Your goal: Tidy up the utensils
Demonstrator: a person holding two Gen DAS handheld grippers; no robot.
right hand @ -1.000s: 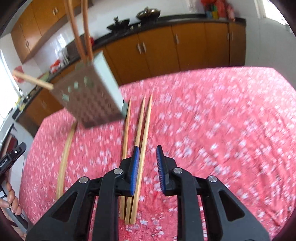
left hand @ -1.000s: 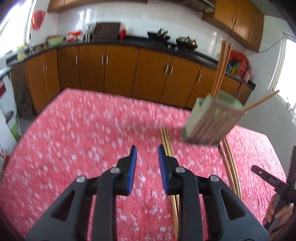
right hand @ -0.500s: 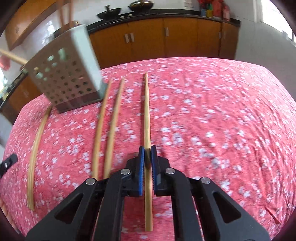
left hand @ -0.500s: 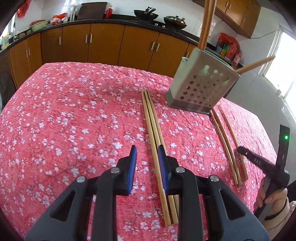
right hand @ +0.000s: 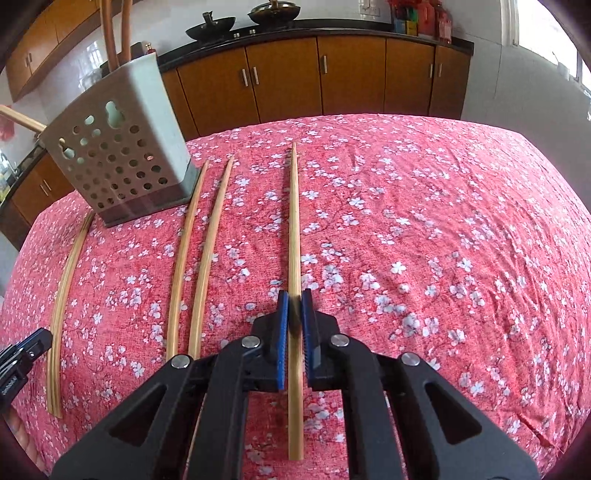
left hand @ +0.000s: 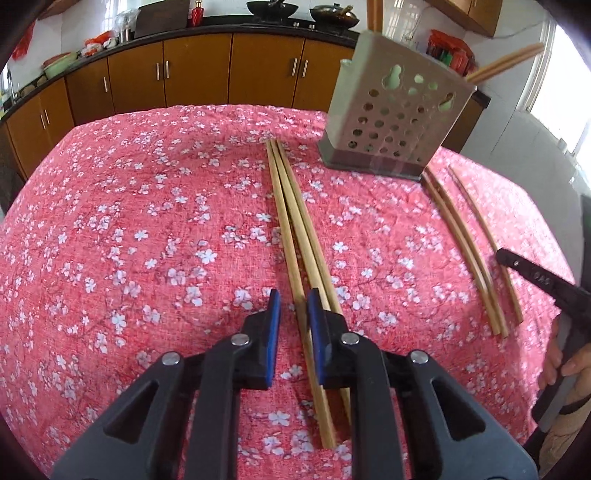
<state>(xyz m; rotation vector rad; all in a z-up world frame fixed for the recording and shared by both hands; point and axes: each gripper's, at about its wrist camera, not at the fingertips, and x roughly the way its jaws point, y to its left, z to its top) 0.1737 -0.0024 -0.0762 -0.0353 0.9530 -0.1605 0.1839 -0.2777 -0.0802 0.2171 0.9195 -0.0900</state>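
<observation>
One perforated holder, three chopsticks inside, six outside it

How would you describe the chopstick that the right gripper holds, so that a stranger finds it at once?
Start at the perforated utensil holder on the red floral tablecloth. Two chopsticks lie side by side just right of its base. The wanted chopstick lies alone further right, straight, and only this one is clamped between the blue pads of the right gripper.

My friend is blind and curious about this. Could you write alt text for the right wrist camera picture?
The right hand-held gripper is closed on one wooden chopstick that lies lengthwise on a red flowered tablecloth. To its left lie more chopsticks and a tilted, perforated utensil holder with sticks already in it, with brown kitchen cabinets behind.
</observation>
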